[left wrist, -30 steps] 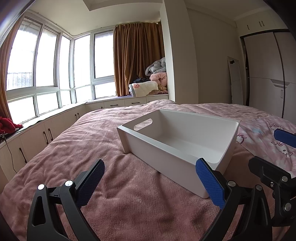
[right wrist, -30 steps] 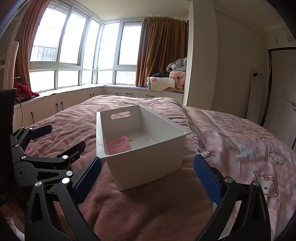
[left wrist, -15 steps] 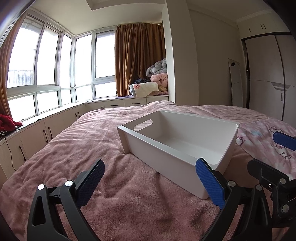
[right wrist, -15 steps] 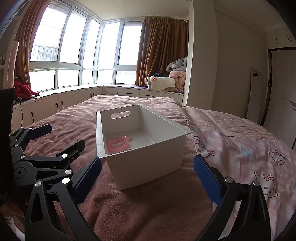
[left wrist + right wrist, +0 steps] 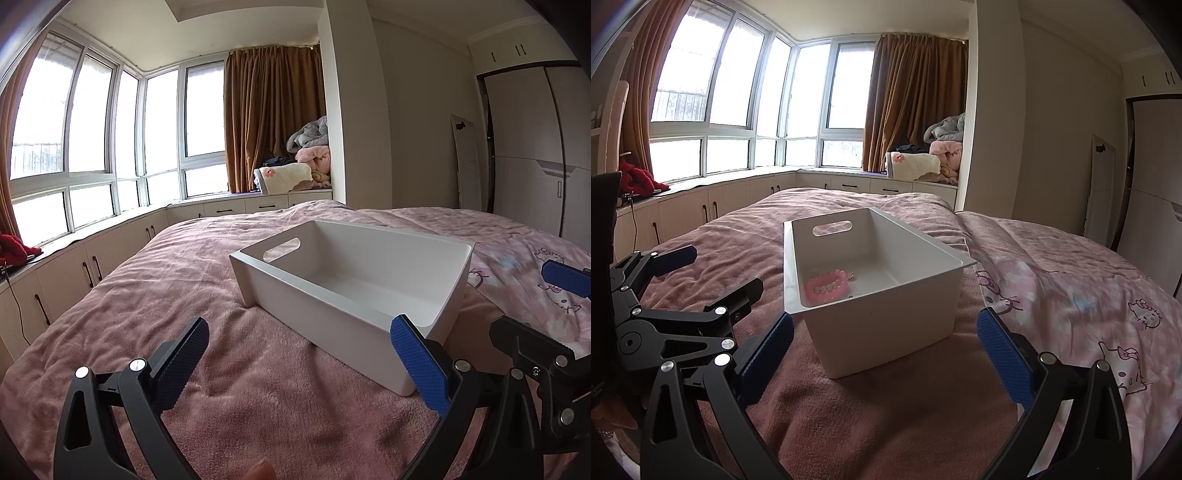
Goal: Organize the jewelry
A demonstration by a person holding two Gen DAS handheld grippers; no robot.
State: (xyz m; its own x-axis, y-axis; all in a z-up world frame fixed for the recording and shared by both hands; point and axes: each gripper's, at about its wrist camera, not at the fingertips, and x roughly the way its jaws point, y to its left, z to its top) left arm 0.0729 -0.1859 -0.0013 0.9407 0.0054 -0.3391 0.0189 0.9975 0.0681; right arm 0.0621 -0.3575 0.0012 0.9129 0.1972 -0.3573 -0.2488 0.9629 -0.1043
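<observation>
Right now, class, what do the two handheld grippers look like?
Both the left gripper and the right gripper have black angular frames with cut-out openings, silver screws and pivots, and flat blue textured finger pads. No cables, markings or sleeves show.

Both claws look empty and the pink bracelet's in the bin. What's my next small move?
Probably pan to look for more jewelry. The left claw and right claw hang open and empty before the bin, and the bracelet already lies inside. No other jewelry shows on the bedspread in either view, so there is nothing to reach for yet.
</observation>
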